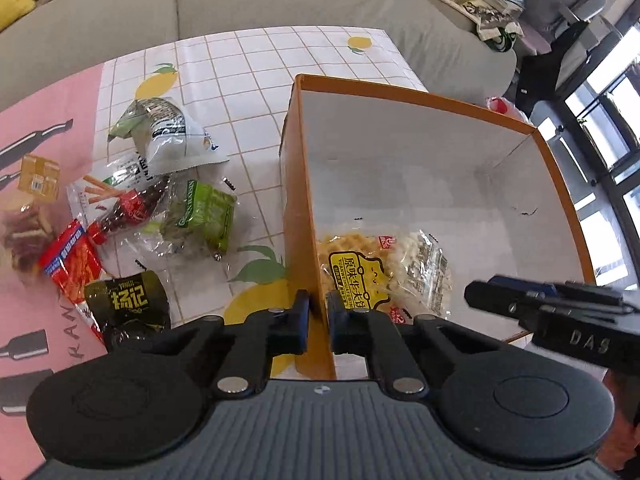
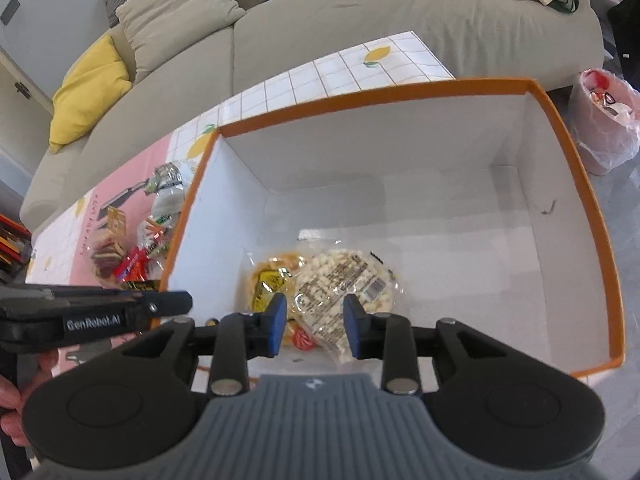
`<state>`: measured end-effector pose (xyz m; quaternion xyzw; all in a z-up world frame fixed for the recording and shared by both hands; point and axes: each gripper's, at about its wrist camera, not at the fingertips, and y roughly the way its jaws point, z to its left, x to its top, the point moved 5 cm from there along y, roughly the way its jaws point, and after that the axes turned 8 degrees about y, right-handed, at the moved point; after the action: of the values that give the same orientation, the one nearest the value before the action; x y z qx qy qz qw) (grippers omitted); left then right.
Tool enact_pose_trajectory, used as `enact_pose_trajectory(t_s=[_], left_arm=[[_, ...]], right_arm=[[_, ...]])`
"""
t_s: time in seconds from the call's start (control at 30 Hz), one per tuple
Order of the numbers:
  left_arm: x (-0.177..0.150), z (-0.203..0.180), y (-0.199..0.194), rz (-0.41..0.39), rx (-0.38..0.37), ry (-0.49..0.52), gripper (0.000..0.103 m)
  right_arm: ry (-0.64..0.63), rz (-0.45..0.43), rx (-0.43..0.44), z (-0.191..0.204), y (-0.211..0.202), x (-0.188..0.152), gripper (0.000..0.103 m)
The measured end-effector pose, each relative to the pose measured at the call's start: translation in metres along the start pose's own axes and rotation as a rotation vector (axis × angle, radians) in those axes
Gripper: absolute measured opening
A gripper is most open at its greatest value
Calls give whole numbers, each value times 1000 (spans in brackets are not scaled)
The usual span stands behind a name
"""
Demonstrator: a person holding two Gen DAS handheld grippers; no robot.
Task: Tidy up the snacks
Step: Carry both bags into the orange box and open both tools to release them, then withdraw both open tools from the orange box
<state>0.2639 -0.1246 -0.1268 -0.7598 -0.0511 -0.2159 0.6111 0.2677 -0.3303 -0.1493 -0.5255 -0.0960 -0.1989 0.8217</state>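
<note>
An orange box [image 1: 308, 184] with a white inside stands on the table; it also shows in the right wrist view [image 2: 592, 216]. Two clear snack packs lie in it, one with a yellow label [image 1: 356, 276] and one white [image 2: 340, 284]. My left gripper [image 1: 318, 320] is shut on the box's left wall near the front corner. My right gripper [image 2: 314, 326] is open and empty above the packs inside the box. Several loose snack packs lie left of the box, among them a green one [image 1: 204, 216], a red one [image 1: 72, 260] and a dark one [image 1: 128, 304].
The table has a lemon-print tile cloth [image 1: 248, 80] and a pink mat [image 1: 48, 128]. A grey sofa [image 2: 360, 20] runs behind it. A bin with a plastic bag [image 2: 604, 120] stands on the floor to the right.
</note>
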Motion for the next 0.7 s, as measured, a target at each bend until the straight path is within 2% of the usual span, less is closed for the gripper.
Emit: enact_pose_trajectory(t_s=[0.13,0.37,0.47,0.53,0.57,0.6,0.7], left_arm=[[-11,0,-7,-7,20,-25,8],[-38,3,-20,-14,-12,-88,10],[-43,8,-24,-28,-52,-113,11],[-46,12,-35,-60,-77,-121,12],[-47,15,-44,-89,-76,-112,16],[-49,17,-52,-111,-70,-100,25],[-56,32,-77,-177,-54,-78,44]], right_arm=[[-2,26,-2,3,5,-11,30],[-45,38,-8,22,7,-32,35],[-63,49,-10,32,9,-40,35],[-88,26,-26,41,6,-42,35],[-102,6,-35,45,3,-42,37],[-119,-22,-41,51,-2,-43,40],[-156,-99,-35,71,-18,-46,49]])
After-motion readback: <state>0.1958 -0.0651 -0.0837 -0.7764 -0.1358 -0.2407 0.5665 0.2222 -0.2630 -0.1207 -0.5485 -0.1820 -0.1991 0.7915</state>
